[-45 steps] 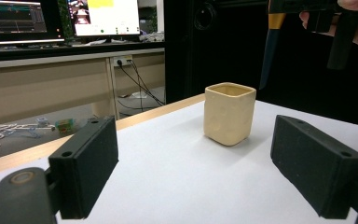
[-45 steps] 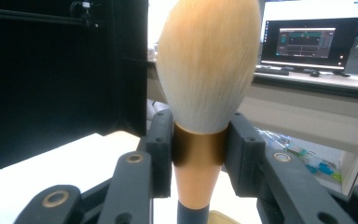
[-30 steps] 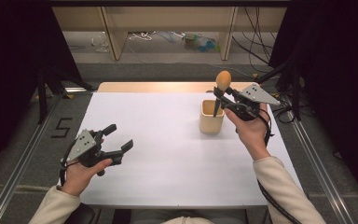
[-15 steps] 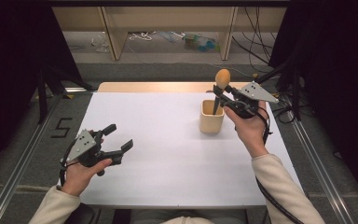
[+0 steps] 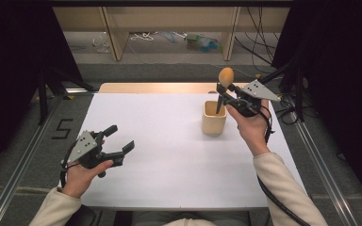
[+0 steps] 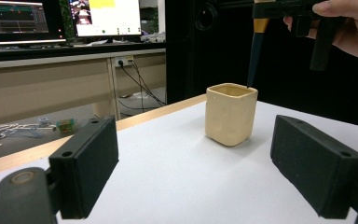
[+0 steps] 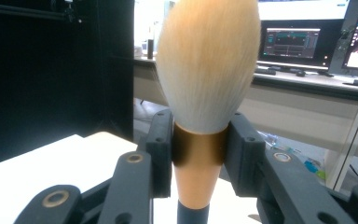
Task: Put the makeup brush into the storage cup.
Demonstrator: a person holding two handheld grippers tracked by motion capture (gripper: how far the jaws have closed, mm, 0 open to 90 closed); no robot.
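The right claw is clamped on the gold ferrule of a fluffy tan makeup brush, upright, handle tip over the cream square ceramic cup at the white bench's two o'clock. The left claw gapes empty at eight o'clock.

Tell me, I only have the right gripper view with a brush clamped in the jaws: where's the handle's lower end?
Observer: The brush handle's dark tip hangs just above the rim of the cream cup, as the left gripper view shows.
Operator: Is the cup upright?
Observer: Yes, upright on the white table, its mouth open to the top.
Operator: And the other gripper?
Observer: The left gripper is held low over the table's near left part, jaws open, with nothing between them.
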